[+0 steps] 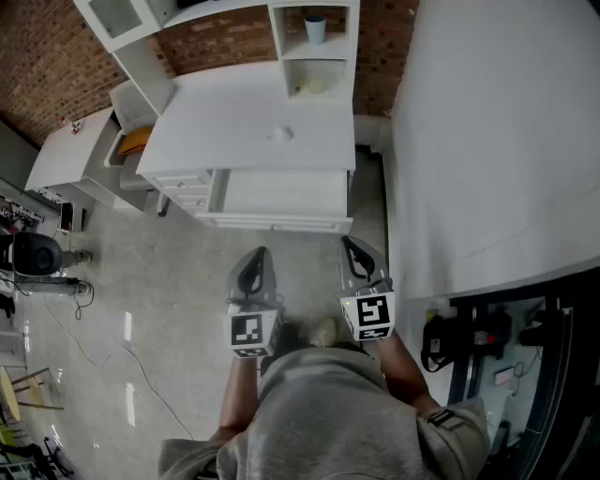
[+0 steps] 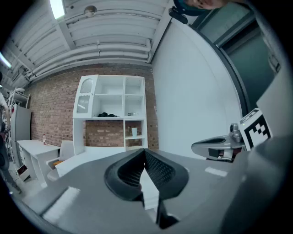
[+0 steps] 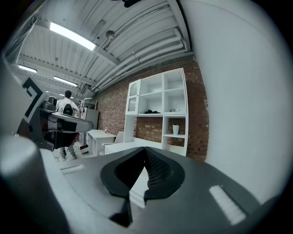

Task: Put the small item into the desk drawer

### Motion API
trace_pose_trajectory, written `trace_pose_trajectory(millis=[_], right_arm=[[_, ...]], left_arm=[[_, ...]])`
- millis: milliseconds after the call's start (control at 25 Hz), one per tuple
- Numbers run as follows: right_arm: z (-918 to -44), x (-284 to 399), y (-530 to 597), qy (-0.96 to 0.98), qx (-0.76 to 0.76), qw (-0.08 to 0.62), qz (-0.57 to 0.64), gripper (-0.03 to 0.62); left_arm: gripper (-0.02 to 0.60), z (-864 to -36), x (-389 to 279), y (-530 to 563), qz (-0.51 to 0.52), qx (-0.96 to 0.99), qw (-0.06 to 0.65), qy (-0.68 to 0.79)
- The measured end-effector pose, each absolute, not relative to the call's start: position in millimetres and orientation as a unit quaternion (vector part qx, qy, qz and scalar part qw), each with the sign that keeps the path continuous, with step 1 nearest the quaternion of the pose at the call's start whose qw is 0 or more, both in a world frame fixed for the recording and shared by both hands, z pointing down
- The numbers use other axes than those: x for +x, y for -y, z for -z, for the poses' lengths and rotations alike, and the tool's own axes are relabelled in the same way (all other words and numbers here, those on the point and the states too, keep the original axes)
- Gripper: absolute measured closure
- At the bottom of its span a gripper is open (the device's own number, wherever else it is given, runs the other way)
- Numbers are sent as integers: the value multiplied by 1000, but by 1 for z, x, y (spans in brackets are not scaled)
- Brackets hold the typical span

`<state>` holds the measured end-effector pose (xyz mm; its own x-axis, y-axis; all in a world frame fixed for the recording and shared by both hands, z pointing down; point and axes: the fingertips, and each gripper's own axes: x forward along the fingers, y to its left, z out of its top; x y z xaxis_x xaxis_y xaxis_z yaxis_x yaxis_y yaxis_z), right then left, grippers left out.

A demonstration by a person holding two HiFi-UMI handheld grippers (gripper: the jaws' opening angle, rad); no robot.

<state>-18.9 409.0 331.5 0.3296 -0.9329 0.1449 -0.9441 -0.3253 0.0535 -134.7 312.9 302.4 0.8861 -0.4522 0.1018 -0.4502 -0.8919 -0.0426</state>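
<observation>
One drawer (image 1: 281, 222), maybe one small item (image 1: 279, 134)

A pale cup (image 1: 315, 28) sits shelved before the brick wall (image 1: 42, 66).

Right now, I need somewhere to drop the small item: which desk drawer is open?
The wide drawer, pulled out towards you with its white inside showing. The small stacked drawers to its left are shut.
</observation>
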Motion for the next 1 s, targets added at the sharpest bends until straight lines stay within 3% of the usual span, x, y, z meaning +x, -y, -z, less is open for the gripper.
trace_pose_trajectory(millis=[520, 1000], right_arm=[[-347, 5, -397, 582, 809, 66, -59, 591], [-359, 64, -315, 586, 802, 84, -75, 591]], left_arm=[[569, -316, -110, -302, 70, -970, 0, -234], [569, -327, -41, -215, 84, -970, -9, -227]])
